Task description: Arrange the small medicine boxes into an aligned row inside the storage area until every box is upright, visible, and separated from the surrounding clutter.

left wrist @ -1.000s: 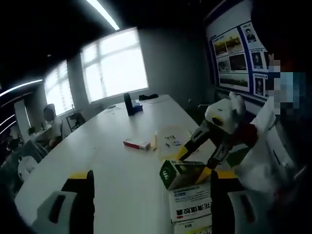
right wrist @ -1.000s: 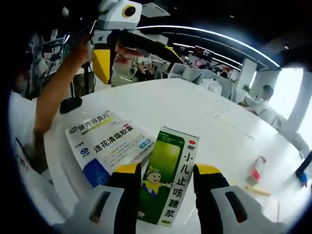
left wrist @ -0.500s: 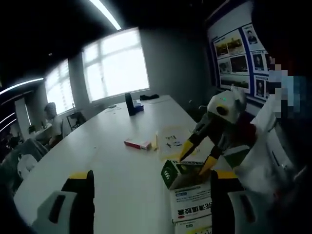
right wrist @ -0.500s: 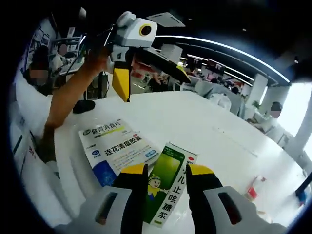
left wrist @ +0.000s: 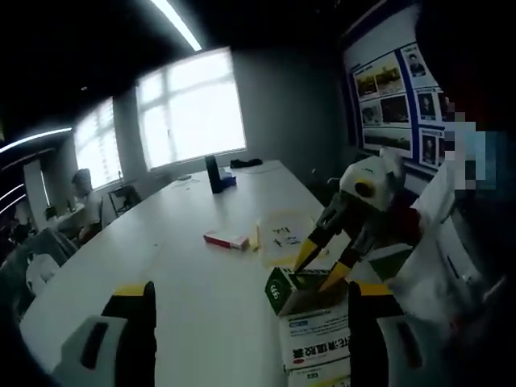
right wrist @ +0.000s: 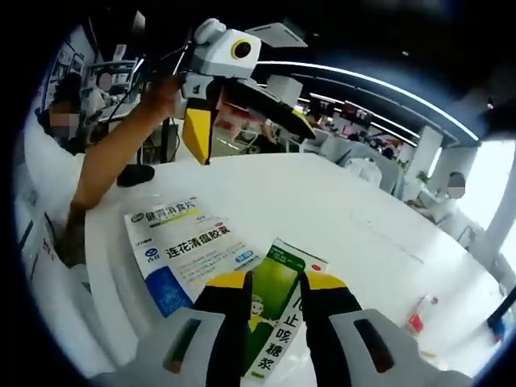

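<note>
The green medicine box [right wrist: 272, 314] lies flat on the white table [right wrist: 355, 210] at the lower middle of my right gripper view, and my right gripper [right wrist: 272, 282] has its yellow-tipped jaws pressed against the box's two long sides, pinching it. In my left gripper view the same green box [left wrist: 294, 288] sits right of centre, low in the frame, with the right gripper [left wrist: 319, 270] reaching down onto it from the upper right. Just left of the green box in the right gripper view lies a larger white and blue medicine box [right wrist: 187, 253], flat, printed face up, its corner close to the green one; in the left gripper view this white and blue box [left wrist: 316, 335] shows directly below the green box, at the bottom edge. My left gripper [left wrist: 250, 302] has its jaws spread wide with nothing between them, and in the right gripper view it [right wrist: 246, 129] hangs above the table at the upper left, held by a bare forearm [right wrist: 113, 165]. Farther out on the table in the left gripper view lie a small red and white box [left wrist: 226, 239] and a sheet of paper [left wrist: 282, 234], with a dark bottle [left wrist: 213, 172] near bright windows [left wrist: 189, 105].
</note>
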